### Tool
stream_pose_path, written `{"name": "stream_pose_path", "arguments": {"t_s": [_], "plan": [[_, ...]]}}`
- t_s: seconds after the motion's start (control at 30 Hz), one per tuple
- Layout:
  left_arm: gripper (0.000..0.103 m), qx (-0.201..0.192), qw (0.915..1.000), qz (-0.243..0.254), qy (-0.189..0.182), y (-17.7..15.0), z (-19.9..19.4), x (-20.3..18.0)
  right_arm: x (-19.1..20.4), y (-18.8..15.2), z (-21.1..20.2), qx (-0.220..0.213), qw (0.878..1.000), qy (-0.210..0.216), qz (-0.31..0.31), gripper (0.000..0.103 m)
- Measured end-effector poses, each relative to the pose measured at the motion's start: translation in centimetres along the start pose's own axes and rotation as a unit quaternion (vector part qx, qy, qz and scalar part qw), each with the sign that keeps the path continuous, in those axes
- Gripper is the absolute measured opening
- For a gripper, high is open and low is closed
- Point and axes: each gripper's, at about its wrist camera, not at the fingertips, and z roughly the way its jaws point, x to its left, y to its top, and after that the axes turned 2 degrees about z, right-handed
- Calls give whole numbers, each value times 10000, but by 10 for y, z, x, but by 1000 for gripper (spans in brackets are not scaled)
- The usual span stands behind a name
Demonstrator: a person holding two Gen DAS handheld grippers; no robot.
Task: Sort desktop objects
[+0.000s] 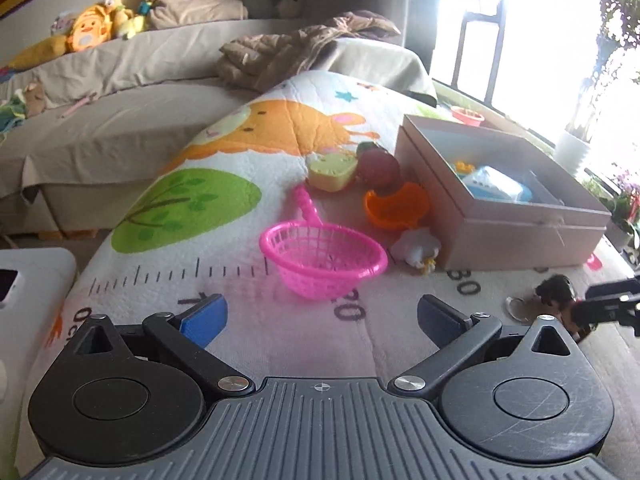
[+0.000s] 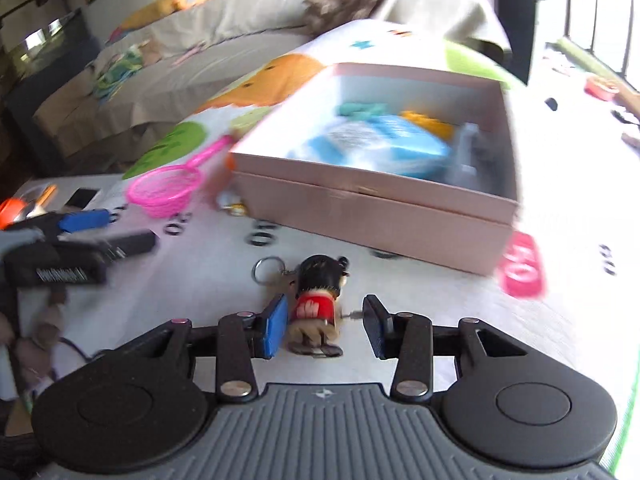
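Two grippers are in view over a printed play mat [image 2: 224, 280]. The right gripper [image 2: 326, 330] straddles a small doll keychain [image 2: 316, 304], its jaws apart: the left blue pad sits against the figure's side, the right pad stands clear, so nothing is gripped yet. The left gripper [image 1: 320, 314] hangs with jaws wide and nothing between them, near a pink strainer basket [image 1: 324, 260]. The keychain lies on the mat just in front of the open pink box [image 2: 372, 216], which already holds a blue packet and other toys. Risks, as judged: the figure is off-centre between the pads, so closing could push it sideways or tip it; the trailing metal ring [image 2: 266, 270] and chain could snag or swing on lifting. The doll is compact, with a black head, red top and tan legs, apparently hard plastic.
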Motion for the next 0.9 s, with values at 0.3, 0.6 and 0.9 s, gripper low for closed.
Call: {"name": "stream_pose_path", "arguments": {"t_s": [0.3, 0.6, 0.9], "plan": [[103, 93, 9970, 306, 700, 24, 38, -16, -17, -24, 5, -558, 9976, -364, 192, 70], [71, -936, 9912, 940, -33, 14, -12, -49, -10, -34, 12, -835, 9954, -467, 16, 82], [67, -192, 9864, 1584, -391, 17, 51, -74, -18, -37, 7, -947, 9947, -276, 301, 86]]}}
